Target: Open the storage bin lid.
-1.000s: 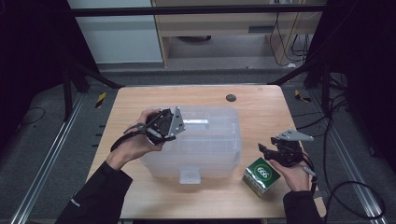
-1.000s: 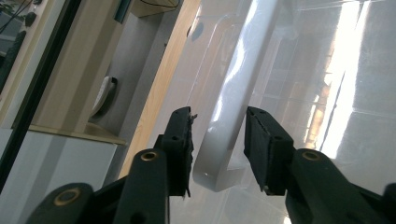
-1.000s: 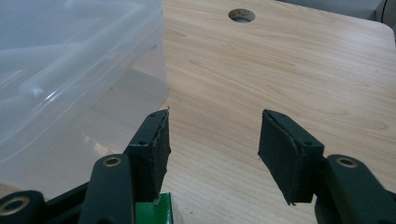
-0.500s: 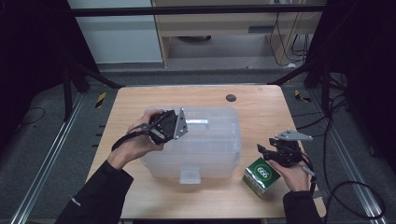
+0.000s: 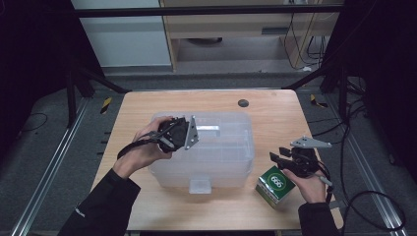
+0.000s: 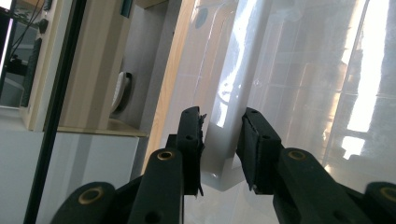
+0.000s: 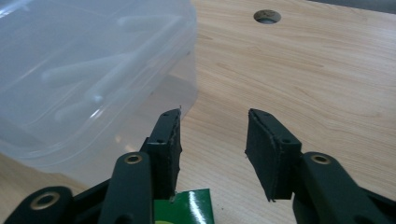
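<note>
Left gripper (image 5: 189, 133) over clear plastic box (image 5: 221, 152), jaws narrowly parted around white latch (image 6: 223, 154). Right gripper (image 5: 279, 158) wide, empty, above green carton (image 5: 275, 185) on wooden table (image 5: 275, 113).

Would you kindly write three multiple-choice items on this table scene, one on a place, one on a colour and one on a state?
1. Where does the green box sit relative to the clear plastic bin?
A. On its lid
B. Beside it, at the person's right
C. Behind it, by the table hole

2. What colour are the gripper jaws?
A. Black
B. Grey
C. Green

3. How does the right gripper stand?
A. Shut on the box
B. Shut on the bin's rim
C. Open, holding nothing

Answers: 1 B, the high view shows the box on the tabletop off the bin's right front corner. 2 A, both gripper views show black jaws. 3 C, the right gripper view shows bare wood between its jaws.
</note>
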Demonstrator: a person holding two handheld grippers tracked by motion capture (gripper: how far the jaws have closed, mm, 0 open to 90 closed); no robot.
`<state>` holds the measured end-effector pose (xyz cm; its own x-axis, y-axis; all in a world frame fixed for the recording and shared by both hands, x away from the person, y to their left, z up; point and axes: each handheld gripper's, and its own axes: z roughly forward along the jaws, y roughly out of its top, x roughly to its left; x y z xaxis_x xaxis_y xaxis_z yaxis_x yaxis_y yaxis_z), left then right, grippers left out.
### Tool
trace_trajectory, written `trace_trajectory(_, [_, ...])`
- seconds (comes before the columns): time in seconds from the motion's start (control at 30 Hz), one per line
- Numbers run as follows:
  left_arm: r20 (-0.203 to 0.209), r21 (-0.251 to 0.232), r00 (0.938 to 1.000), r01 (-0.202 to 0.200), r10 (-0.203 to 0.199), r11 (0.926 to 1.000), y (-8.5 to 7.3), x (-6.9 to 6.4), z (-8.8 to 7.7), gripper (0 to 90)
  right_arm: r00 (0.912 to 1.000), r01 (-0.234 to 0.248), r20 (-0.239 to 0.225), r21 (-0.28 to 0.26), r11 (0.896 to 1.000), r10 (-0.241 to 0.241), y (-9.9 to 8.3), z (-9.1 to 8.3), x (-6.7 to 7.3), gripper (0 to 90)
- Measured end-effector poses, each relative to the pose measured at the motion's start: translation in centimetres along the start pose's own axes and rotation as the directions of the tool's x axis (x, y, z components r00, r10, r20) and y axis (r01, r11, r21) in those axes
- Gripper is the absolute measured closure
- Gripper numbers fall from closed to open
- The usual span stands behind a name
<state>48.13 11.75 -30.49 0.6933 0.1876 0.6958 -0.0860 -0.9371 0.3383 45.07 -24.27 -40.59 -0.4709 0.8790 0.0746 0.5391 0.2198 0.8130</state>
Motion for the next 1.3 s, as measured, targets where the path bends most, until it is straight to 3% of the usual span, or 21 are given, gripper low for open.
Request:
trace_trajectory(0.43, [0.009, 0.0, 1.0, 0.001, -0.001, 1.0, -0.1, 0.4, -0.1, 70.7, 0.9982, 0.002, -0.06, 0.002, 1.0, -0.002, -0.1, -0.6, 0.7, 76.1])
trace_trajectory(0.73, [-0.025, -0.002, 0.9995, 0.022, -0.022, 0.9998, 0.1, 1.1, -0.4, 70.3, 0.9957, -0.005, -0.092, 0.015, 1.0, 0.007, -0.4, -0.7, 0.8, 84.2])
trace_trajectory(1.3, [-0.077, -0.018, 0.9953, 0.056, -0.058, 0.9982, 0.2, 2.8, 0.3, 69.1, 0.9886, -0.004, -0.151, 0.0, 1.0, 0.004, -0.7, -0.2, 1.4, 90.0])
